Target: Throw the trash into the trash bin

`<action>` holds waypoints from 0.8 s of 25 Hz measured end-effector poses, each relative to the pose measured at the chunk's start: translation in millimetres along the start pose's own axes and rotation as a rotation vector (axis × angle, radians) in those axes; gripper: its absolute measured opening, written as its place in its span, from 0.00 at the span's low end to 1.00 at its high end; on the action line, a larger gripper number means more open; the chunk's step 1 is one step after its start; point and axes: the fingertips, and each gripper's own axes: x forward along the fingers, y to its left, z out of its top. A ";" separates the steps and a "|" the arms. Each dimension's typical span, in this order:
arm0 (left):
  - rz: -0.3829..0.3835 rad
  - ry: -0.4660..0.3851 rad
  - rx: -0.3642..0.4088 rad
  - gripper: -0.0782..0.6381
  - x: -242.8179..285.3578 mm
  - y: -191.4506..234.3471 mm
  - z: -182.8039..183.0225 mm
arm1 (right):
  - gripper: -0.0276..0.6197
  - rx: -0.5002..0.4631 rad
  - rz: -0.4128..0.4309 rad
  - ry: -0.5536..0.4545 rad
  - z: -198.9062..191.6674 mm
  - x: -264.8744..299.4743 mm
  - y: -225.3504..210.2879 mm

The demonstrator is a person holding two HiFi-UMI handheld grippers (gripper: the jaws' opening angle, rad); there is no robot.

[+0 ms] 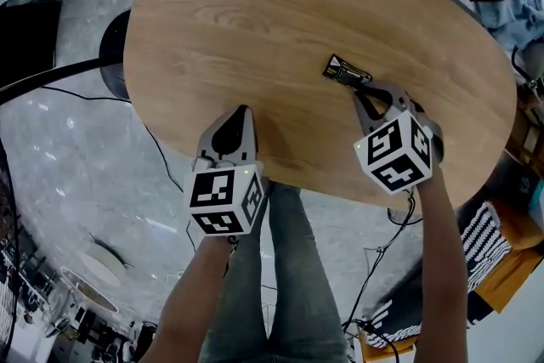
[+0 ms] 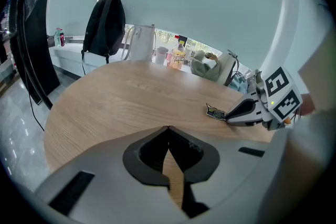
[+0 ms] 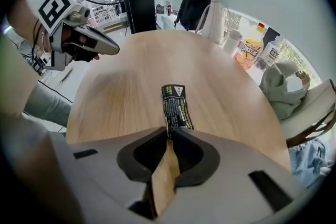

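Right gripper (image 1: 361,89), held in the person's right hand, was clenched on the near end of a black snack wrapper (image 1: 344,70), its two jaw tips pressed together with the wrapper's edge pinched between them, as the right gripper view showed clearly. From the head view, the wrapper lay flat on an oval wooden table (image 1: 255,21), a little toward three o'clock from the table's middle, and stretched away from the jaw tips toward ten o'clock. In the right gripper view the same wrapper ran straight up toward twelve o'clock, with white print on its far end. Left gripper (image 1: 244,110) was clenched too, its jaw tips meeting with nothing between them, only bare wood showing behind. It hovered at the table's near edge, at about seven o'clock from the table's middle, well apart from the wrapper, while the right gripper sat at about four o'clock. Each gripper carried a white cube with black square markers. Below the table edge, at six o'clock in the head view, were the person's legs in jeans (image 1: 272,293) over a grey stone floor (image 1: 76,157). At ten o'clock in the left gripper view a black backpack (image 2: 105,18) hung beyond the table.
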 end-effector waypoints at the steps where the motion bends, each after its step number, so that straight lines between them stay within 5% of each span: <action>1: 0.000 0.000 0.000 0.13 0.4 0.1 0.5 | 0.12 0.003 0.001 -0.002 0.1 -0.1 0.0; 20: -0.035 0.006 0.024 0.13 4.4 -10.2 2.9 | 0.05 0.110 -0.003 -0.054 3.5 -8.3 -2.5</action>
